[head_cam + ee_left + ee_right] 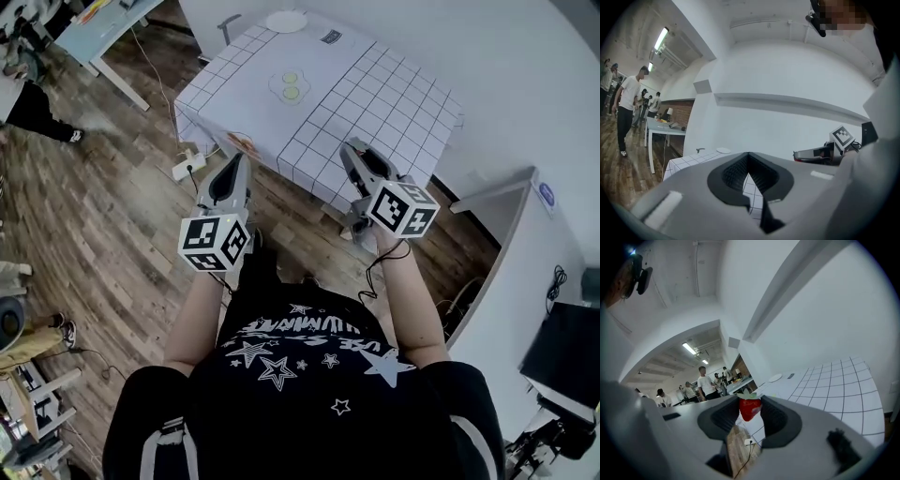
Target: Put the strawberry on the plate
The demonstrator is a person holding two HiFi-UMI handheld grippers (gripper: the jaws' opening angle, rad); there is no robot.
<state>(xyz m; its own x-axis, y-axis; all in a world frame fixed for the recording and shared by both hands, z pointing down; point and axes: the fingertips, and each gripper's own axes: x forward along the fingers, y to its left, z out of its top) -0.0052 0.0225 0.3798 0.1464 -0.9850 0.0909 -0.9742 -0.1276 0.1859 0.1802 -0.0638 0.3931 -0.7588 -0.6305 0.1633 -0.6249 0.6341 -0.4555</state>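
A red strawberry with a green top is pinched between the jaws of my right gripper, which is shut on it. In the head view the right gripper hangs over the near edge of the white grid-cloth table. A white plate lies at the table's far end, and also shows as the plate and the plate in the gripper views. My left gripper is held at the table's near left corner, with its jaws shut and nothing between them.
Two pale yellow-green items lie mid-table, and an orange thing sits at the table's near left edge. A power strip lies on the wooden floor. A white cabinet stands at the right. People stand by a far table.
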